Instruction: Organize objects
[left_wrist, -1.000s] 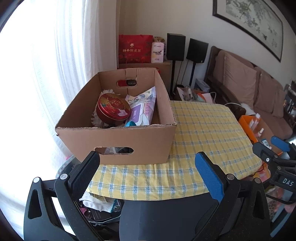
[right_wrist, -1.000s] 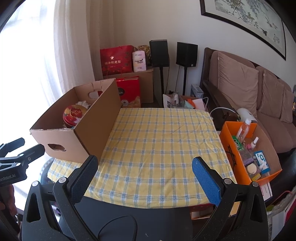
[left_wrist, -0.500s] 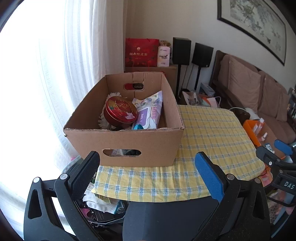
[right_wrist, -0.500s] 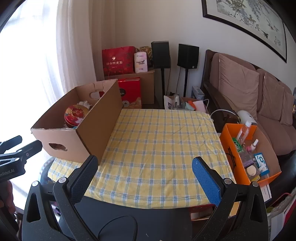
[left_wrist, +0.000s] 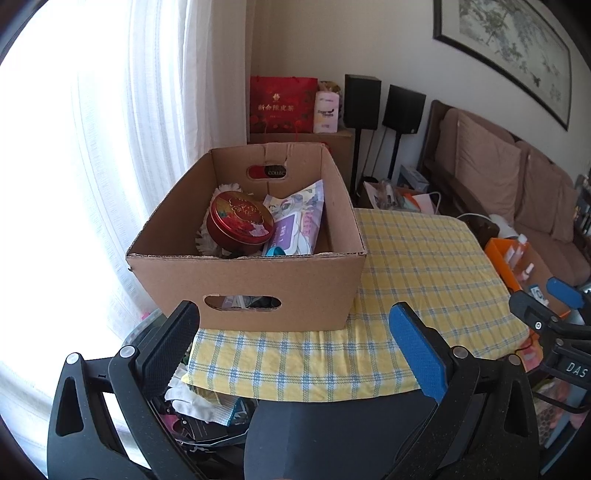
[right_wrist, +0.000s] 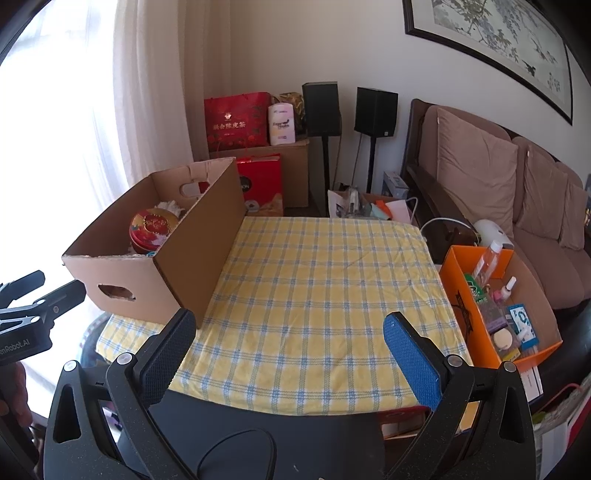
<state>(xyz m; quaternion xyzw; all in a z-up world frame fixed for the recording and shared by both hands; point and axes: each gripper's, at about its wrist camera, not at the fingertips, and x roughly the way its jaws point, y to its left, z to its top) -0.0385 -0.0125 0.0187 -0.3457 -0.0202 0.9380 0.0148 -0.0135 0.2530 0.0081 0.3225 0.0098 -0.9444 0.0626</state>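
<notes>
A cardboard box (left_wrist: 243, 284) (right_wrist: 184, 266) stands on the left part of a table with a yellow checked cloth (left_wrist: 424, 266) (right_wrist: 325, 280). Inside lie a round red tin (left_wrist: 238, 223) (right_wrist: 151, 229), a purple-and-white packet (left_wrist: 295, 221) and other items. An orange box (right_wrist: 465, 295) (left_wrist: 498, 254) with bottles and small items sits to the right of the table. My left gripper (left_wrist: 295, 350) is open and empty, in front of the cardboard box. My right gripper (right_wrist: 290, 354) is open and empty over the table's near edge.
A brown sofa (right_wrist: 517, 192) runs along the right. Two black speakers (right_wrist: 321, 109) on stands, a red gift bag (right_wrist: 238, 118) and a carton stand at the back wall. A white curtain (left_wrist: 129, 129) hangs left. Clutter lies on the floor below the table's near left corner (left_wrist: 207, 406).
Both grippers have drawn back a little from the table, so the cardboard box looks smaller and more centred in the left wrist view. Both stay open and empty.
</notes>
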